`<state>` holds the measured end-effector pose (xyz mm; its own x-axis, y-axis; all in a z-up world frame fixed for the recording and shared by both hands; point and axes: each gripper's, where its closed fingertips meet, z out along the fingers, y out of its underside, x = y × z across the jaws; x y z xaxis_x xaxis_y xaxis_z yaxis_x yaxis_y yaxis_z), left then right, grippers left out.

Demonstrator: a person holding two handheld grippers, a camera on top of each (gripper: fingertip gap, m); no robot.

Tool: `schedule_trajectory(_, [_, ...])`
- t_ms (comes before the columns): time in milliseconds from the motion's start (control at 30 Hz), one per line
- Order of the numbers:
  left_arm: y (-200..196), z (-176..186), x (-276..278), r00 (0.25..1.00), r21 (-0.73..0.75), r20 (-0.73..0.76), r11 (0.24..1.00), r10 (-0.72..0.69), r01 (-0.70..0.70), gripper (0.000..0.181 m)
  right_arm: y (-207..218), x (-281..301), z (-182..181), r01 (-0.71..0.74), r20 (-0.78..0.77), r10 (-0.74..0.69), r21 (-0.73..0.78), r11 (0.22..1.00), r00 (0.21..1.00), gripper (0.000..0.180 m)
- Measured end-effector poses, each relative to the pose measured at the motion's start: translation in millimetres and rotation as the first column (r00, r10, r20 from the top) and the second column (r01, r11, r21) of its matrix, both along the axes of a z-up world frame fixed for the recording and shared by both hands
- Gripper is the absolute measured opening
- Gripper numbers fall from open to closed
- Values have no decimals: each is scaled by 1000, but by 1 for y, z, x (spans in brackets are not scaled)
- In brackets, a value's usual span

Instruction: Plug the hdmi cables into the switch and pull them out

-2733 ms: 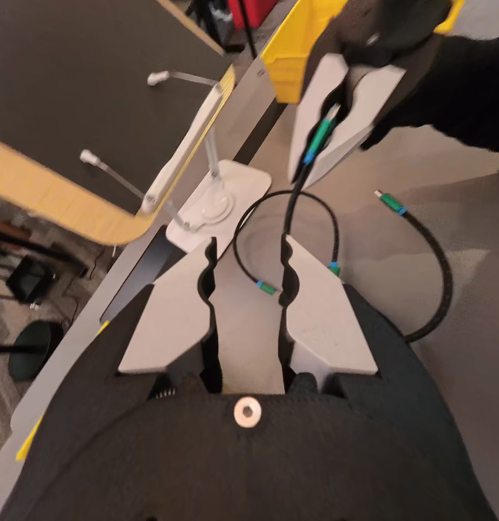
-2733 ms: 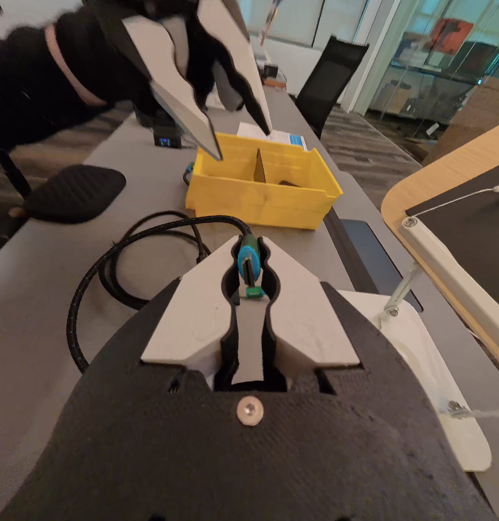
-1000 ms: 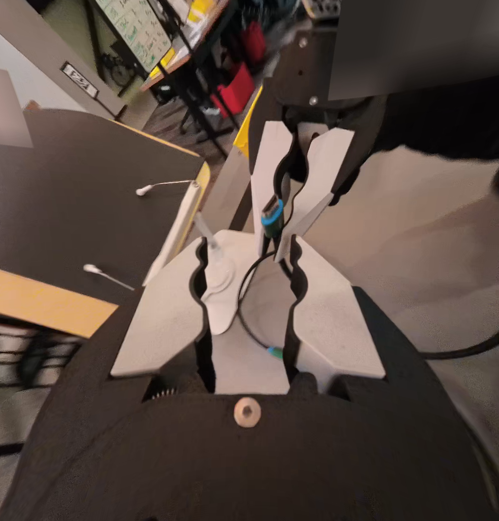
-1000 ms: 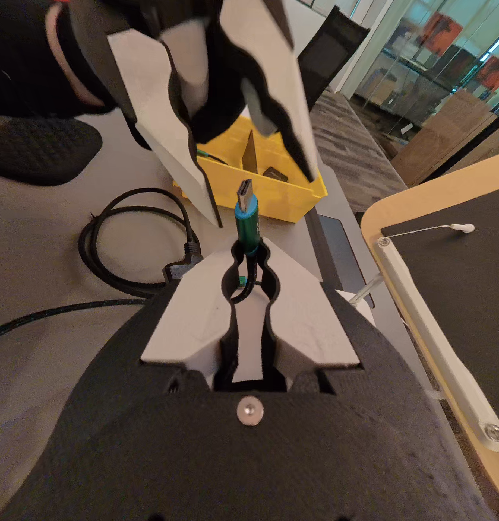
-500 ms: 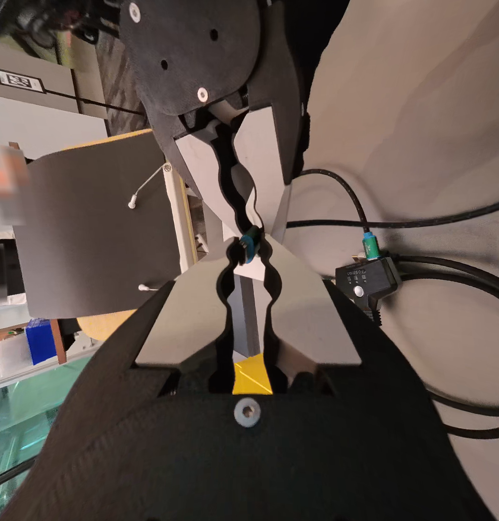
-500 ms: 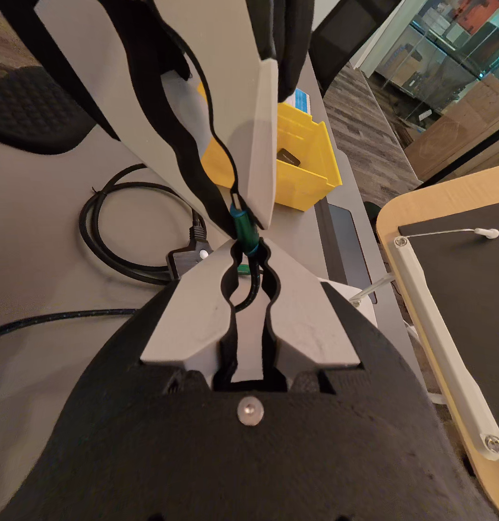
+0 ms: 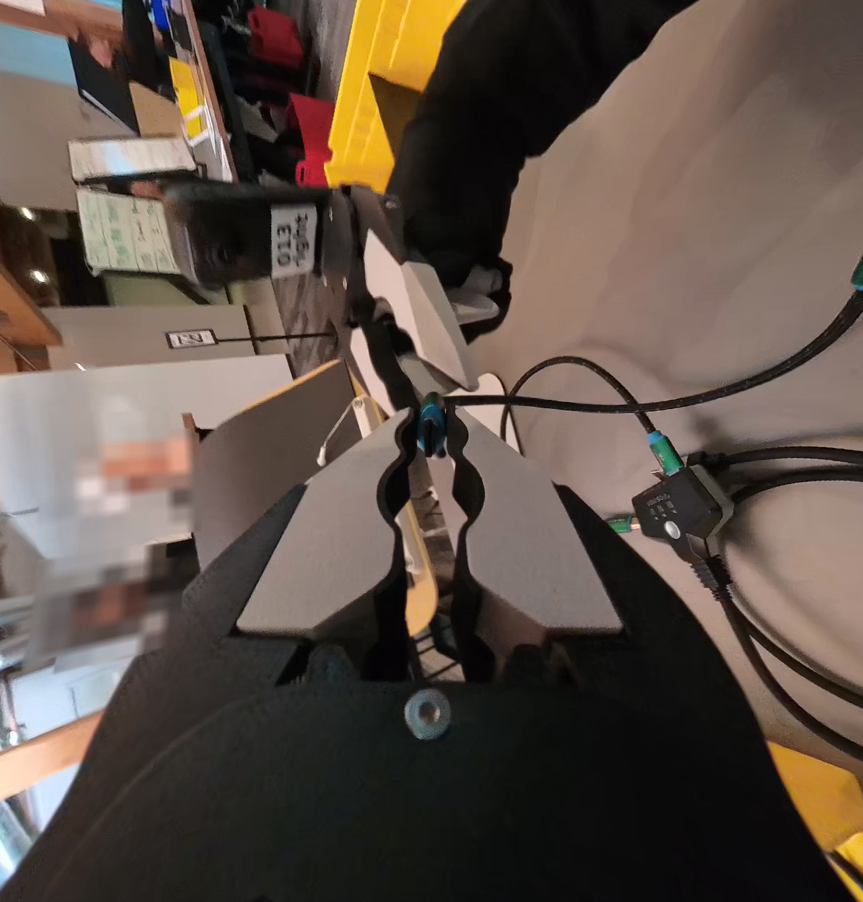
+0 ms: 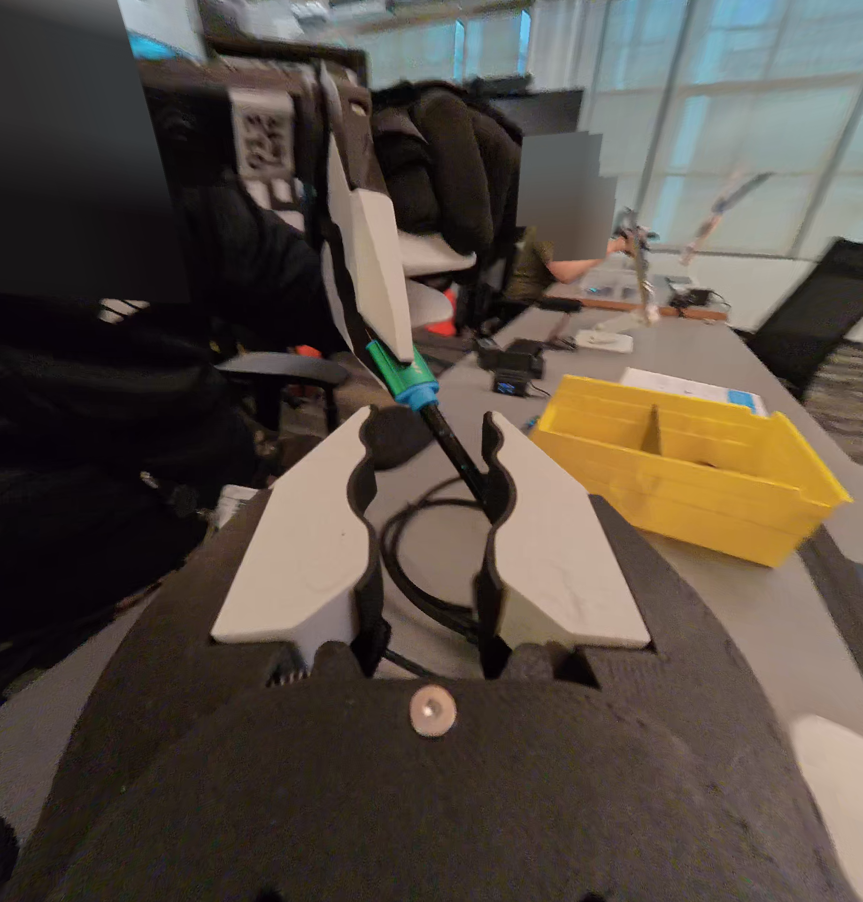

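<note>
HDMI plug [image 7: 430, 429], green with a blue collar, sits pinched between the tips of the left tool [image 7: 430, 427], which is closed on it. Its black cable [image 7: 566, 404] runs off to the right of that tool toward the black switch [image 7: 679, 508] on the grey counter [image 7: 712, 244], where another green plug [image 7: 663, 451] is seated. The right tool [image 8: 427, 420] is spread open, holding nothing, with the cable passing between its fingers. A yellow bin [image 8: 683, 468] stands to its right.
</note>
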<state>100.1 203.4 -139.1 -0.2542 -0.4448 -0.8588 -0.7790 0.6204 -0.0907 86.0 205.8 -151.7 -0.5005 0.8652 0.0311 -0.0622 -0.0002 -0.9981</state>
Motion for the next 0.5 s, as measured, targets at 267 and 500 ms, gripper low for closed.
schedule_trajectory(267, [-29,3,21,990,84,-70,988,-125,131,10,-35,15,16,-312,-192,286,-120,943,939,42])
schedule_trajectory(500, [-41,1,27,982,69,-85,983,-166,172,9,-31,23,30,-246,-267,222,-60,967,938,63])
